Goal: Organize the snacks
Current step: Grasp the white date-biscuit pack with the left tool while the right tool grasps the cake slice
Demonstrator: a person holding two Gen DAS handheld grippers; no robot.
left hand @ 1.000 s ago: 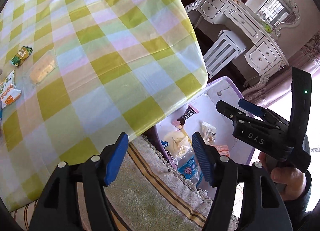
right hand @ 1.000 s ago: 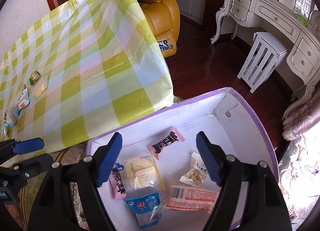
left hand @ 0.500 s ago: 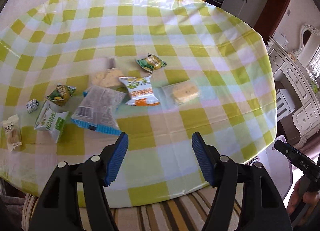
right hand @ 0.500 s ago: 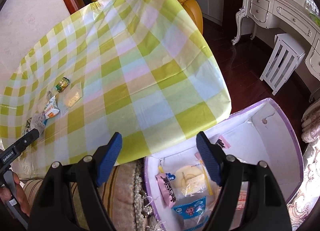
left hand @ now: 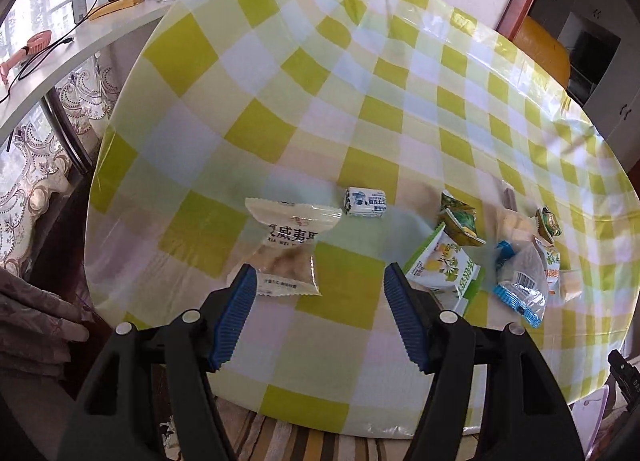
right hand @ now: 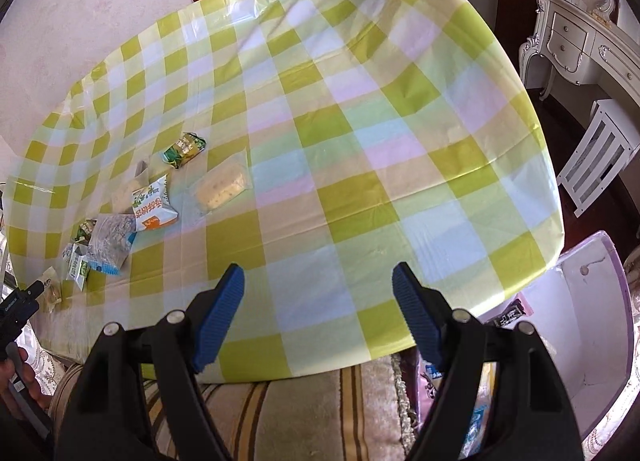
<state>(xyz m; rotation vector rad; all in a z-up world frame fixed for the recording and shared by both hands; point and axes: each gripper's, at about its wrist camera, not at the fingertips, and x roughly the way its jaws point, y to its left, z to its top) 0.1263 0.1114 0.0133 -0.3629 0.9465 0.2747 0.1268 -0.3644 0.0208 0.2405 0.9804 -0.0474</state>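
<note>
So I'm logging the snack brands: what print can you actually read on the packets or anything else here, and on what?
"咸" and "XIA", part of a longer line: clear packet just ahead of the left claw.
Barcode, digits too small: blue-edged packet.
Small blue-and-white packet, green-and-white packet, orange-and-white packet: print too blurred to read.

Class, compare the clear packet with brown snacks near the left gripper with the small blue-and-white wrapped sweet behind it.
The clear packet with brown snacks is larger, flat and see-through; the small blue-and-white wrapped sweet is compact, blocky and opaque. The packet lies nearer the left gripper. Both rest ungripped on the checked tablecloth.
</note>
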